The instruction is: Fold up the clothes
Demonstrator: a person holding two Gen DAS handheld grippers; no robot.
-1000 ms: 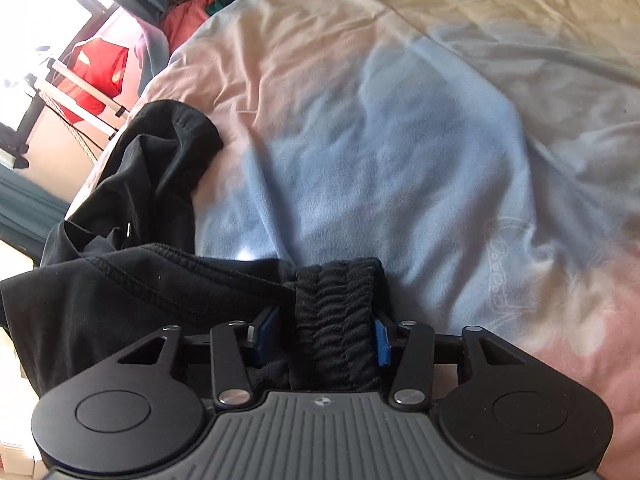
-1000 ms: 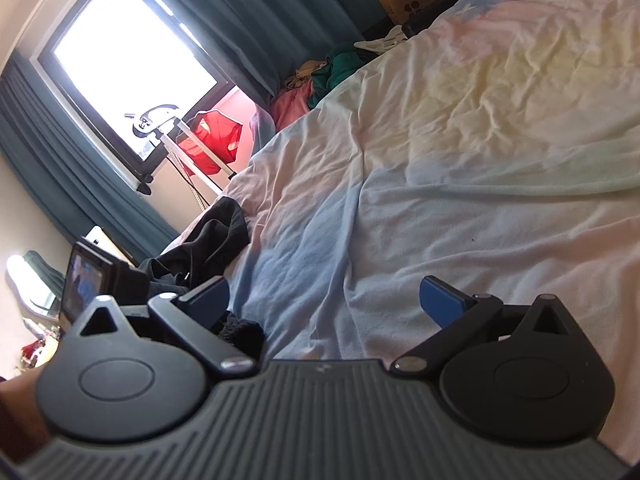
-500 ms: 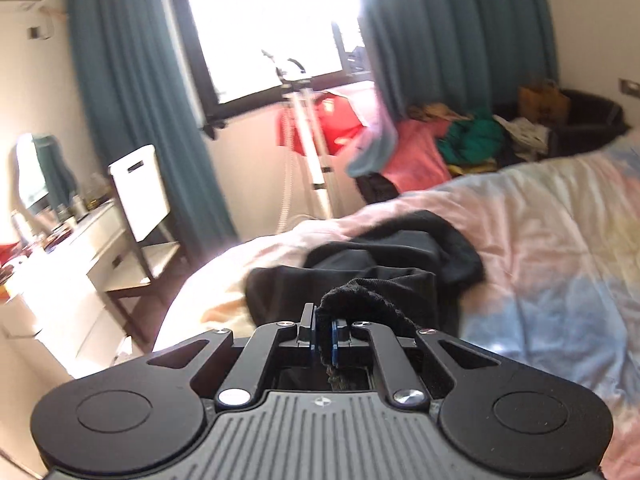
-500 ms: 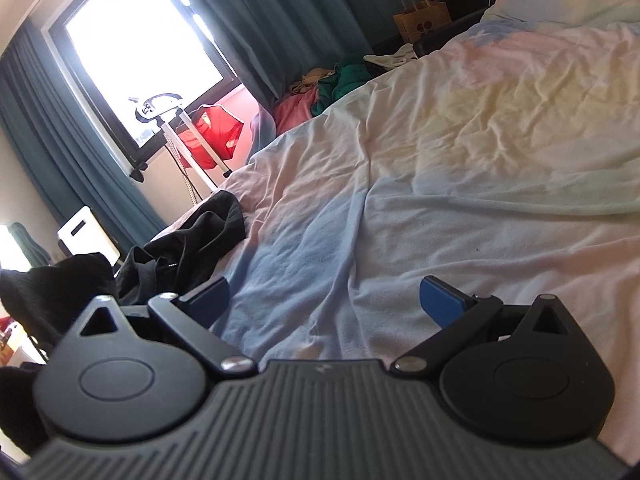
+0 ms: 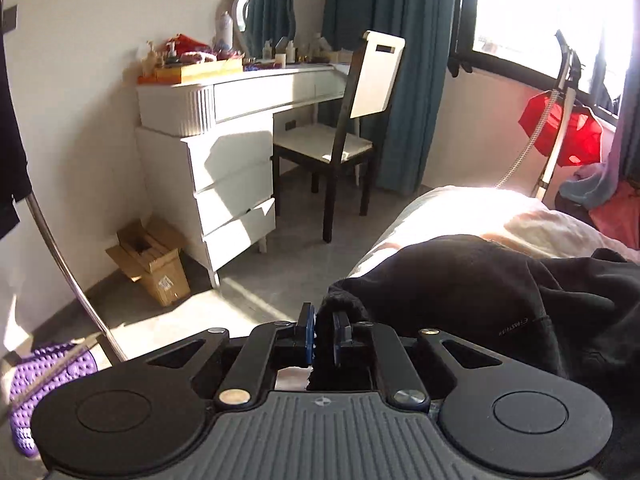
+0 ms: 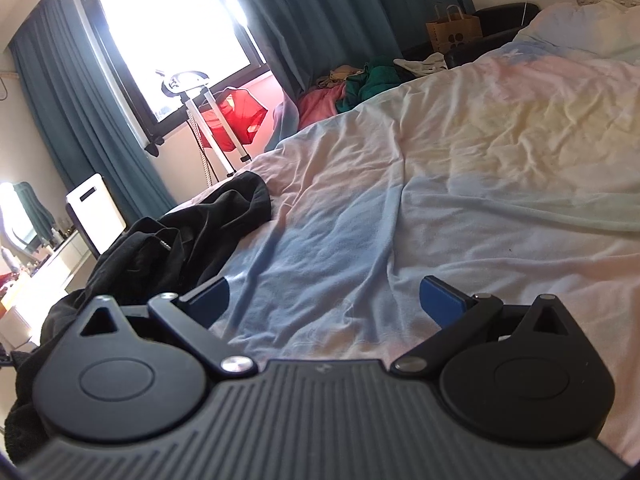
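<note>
Now the left gripper faces a very different scene than it did a second ago: then it looked down across the pastel duvet with a thick ribbed band of black cloth filling a fairly wide gap between its fingers, and now it looks out past the foot corner of the bed toward a white dressing table and a chair. Between the 2 blue pads a thin fold of the black garment is pinched; the gap is narrow, much narrower than a second ago, though the fingers are easing apart slightly at this moment with the cloth between them. The rest of the garment trails off to the right, heaped on the bed's near corner by the window side.

By contrast, the right gripper has hardly shifted. Its fingers stand wide apart with nothing between them, hovering over the blue patch of the duvet, and the black garment lies crumpled to its left along the bed's edge.

My reading is that the left hand has re-gripped the hem and swung it outward to pull the garment clear, so the fold itself has not begun; the cloth needs spreading flat first, and the loosening pinch could let it slip.
</note>
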